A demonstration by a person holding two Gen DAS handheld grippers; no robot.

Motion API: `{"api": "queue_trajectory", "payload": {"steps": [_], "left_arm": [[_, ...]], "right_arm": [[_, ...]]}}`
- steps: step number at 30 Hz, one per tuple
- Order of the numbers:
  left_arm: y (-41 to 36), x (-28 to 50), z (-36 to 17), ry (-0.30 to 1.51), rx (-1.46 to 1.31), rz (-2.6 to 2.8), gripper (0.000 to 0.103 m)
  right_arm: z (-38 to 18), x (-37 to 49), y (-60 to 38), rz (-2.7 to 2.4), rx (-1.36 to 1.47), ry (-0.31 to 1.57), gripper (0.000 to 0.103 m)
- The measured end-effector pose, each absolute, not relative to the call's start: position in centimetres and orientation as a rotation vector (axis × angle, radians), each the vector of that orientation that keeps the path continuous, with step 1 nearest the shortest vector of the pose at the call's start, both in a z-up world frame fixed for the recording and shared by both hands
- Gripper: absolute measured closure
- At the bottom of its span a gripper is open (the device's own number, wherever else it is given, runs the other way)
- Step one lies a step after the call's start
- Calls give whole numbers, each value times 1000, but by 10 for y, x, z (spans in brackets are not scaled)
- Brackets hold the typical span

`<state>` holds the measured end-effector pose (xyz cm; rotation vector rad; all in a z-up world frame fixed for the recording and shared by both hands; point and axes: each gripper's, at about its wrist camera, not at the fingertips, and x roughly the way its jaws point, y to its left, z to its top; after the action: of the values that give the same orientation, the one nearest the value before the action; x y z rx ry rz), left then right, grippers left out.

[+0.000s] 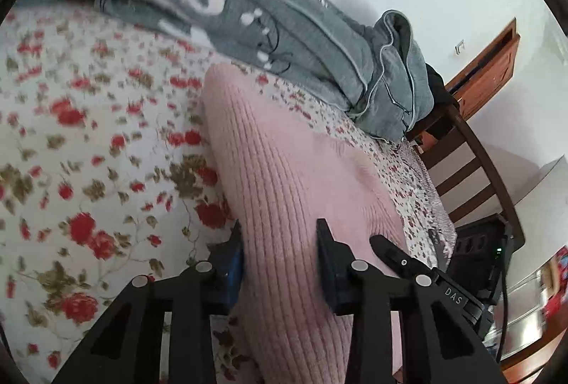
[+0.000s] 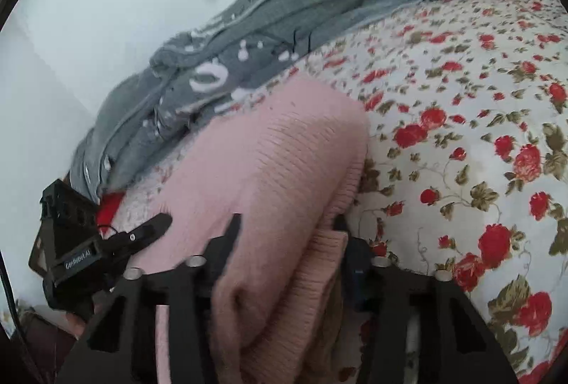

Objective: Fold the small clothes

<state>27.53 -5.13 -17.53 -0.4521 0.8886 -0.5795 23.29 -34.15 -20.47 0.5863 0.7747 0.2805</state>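
A pink ribbed knit garment lies folded on the floral bedsheet. My left gripper has its fingers on either side of a thick fold of the pink knit and is closed on it. In the right wrist view the same pink garment bunches up between the fingers of my right gripper, which is closed on its layered edge. The other gripper shows at the left in that view, resting against the pink knit. The right gripper's tip also shows in the left wrist view.
A grey blanket with white print is heaped along the wall at the back of the bed, also in the right wrist view. A dark wooden chair and a wooden door stand beyond the bed's edge.
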Motion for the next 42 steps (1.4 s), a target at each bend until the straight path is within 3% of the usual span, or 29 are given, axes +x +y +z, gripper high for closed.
{"api": "queue_trajectory", "payload": {"steps": [6,8,12,15,18,21,27,29,30,31,42], "left_arm": [[-14,259,-141,807,-375,-453,69],[7,253,-131,785,-345,-402,69],[31,256,-138,813,-321,-341,66],[29,265,-164,867,-280,-298,55],[28,257,-160,816,-220,-307,52],[30,248,-146,746,-213,-314,50],[23,237,-130,633,-204,-337,46],[17,241,-139,658,-181,-326,46],[14,242,-146,678,-168,-316,46],[13,243,-152,688,-152,-302,47],[16,220,-159,661,-138,-368,46]], "right_arm": [[-177,242,-301,345,558,782,75],[-172,249,-278,408,561,790,84],[-161,255,-231,448,411,777,84],[-182,255,-218,393,294,793,83],[-196,254,-230,417,362,778,78],[-184,255,-235,388,346,813,64],[-144,227,-222,381,227,586,61],[-154,230,-203,422,154,621,70],[-160,230,-194,403,95,633,85],[-167,229,-188,351,17,634,89],[-187,240,-208,273,52,684,90]]}}
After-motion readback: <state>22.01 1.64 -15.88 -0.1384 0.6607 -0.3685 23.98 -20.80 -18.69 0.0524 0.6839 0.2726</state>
